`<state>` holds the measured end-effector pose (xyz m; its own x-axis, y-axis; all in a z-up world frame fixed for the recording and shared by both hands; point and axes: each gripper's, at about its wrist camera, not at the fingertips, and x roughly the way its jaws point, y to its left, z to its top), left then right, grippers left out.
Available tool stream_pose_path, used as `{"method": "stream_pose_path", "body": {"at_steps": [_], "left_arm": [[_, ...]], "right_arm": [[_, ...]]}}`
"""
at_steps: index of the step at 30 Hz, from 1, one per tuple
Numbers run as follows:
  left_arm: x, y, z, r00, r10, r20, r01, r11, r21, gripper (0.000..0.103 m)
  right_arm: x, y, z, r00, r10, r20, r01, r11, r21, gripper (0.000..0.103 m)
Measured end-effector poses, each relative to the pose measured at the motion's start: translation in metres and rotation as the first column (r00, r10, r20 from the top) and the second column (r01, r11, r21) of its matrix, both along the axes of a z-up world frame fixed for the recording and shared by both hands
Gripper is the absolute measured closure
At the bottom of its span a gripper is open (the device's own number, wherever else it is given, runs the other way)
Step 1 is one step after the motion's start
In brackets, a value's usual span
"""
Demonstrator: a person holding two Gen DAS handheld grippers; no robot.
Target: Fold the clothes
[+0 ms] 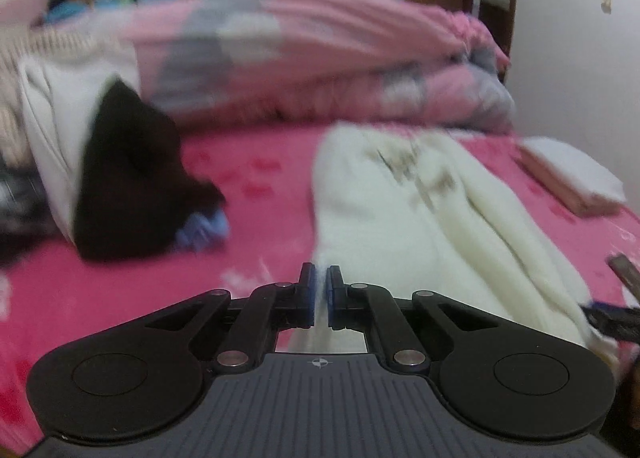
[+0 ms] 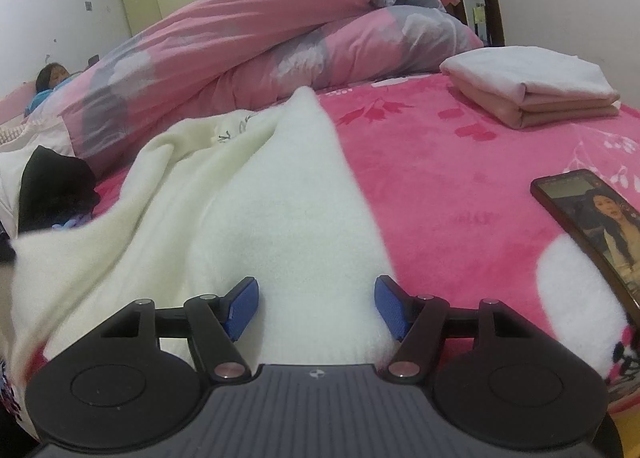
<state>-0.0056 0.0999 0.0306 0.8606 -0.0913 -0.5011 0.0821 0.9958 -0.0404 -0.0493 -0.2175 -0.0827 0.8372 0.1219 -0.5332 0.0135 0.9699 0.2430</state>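
I have a white fluffy sweater [image 2: 280,198] lying spread out on the bed [image 2: 460,186] with its pink blanket. It lies long and a bit crumpled, right in front of both of my tools.

My left gripper [image 1: 320,298] has its fingers [image 1: 308,298] pinched tight together, and a thin bit of the sweater's near edge looks caught between them. The picture is blurry there, so I can't be fully sure how much cloth I've got.

My right gripper [image 2: 316,306] has its fingers [image 2: 244,306] wide apart — one on each side of a white sleeve or hem part, not squeezing it. The cloth runs between them and under the tool.

I think this sweater is soft, thick and light. It will flop and sag, not stay stiff, so one pinch will only lift a corner and the rest will drag on the fuzzy blanket. It won't break. The fluff may slip a little, so I'd grab deep on a hem or cuff edge — never the loose middle.

Close by on the right lies a phone [image 2: 592,226], and farther back a folded pile [image 2: 532,94]. A black garment [image 1: 128,178] sits off to the left, with a big pink quilt [image 2: 260,38] behind.
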Motion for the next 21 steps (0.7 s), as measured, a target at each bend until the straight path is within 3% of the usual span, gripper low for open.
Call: {"method": "stream_pose_path", "body": {"at_steps": [5, 10, 13, 16, 18, 20, 21], "left_arm": [[0.032, 0.019, 0.022, 0.986, 0.075, 0.148, -0.097, 0.984, 0.150, 0.100], [0.077, 0.049, 0.045, 0.948, 0.144, 0.284, -0.218, 0.944, 0.249, 0.100], [0.108, 0.068, 0.063, 0.905, 0.203, 0.375, -0.323, 0.900, 0.293, 0.100], [0.143, 0.086, 0.069, 0.859, 0.279, 0.429, -0.442, 0.827, 0.347, 0.099], [0.167, 0.095, 0.062, 0.865, 0.318, 0.387, -0.467, 0.792, 0.393, 0.094], [0.181, 0.105, 0.050, 0.889, 0.346, 0.301, -0.444, 0.814, 0.375, 0.088], [0.183, 0.108, 0.044, 0.900, 0.349, 0.262, -0.426, 0.833, 0.352, 0.076]], "right_arm": [[0.002, 0.000, 0.002, 1.000, -0.003, -0.015, 0.003, 1.000, 0.000, 0.035], [0.004, 0.003, 0.003, 1.000, -0.010, -0.026, 0.010, 1.000, -0.017, 0.035], [0.004, 0.006, 0.003, 0.999, -0.015, -0.029, 0.014, 1.000, -0.028, 0.035], [0.004, 0.008, 0.004, 0.999, -0.019, -0.035, 0.018, 0.999, -0.038, 0.035], [0.005, 0.009, 0.004, 0.999, -0.022, -0.038, 0.020, 0.999, -0.042, 0.035], [0.004, 0.010, 0.004, 0.999, -0.023, -0.038, 0.021, 0.999, -0.045, 0.035], [0.004, 0.010, 0.004, 0.999, -0.023, -0.038, 0.021, 0.999, -0.045, 0.035]]}}
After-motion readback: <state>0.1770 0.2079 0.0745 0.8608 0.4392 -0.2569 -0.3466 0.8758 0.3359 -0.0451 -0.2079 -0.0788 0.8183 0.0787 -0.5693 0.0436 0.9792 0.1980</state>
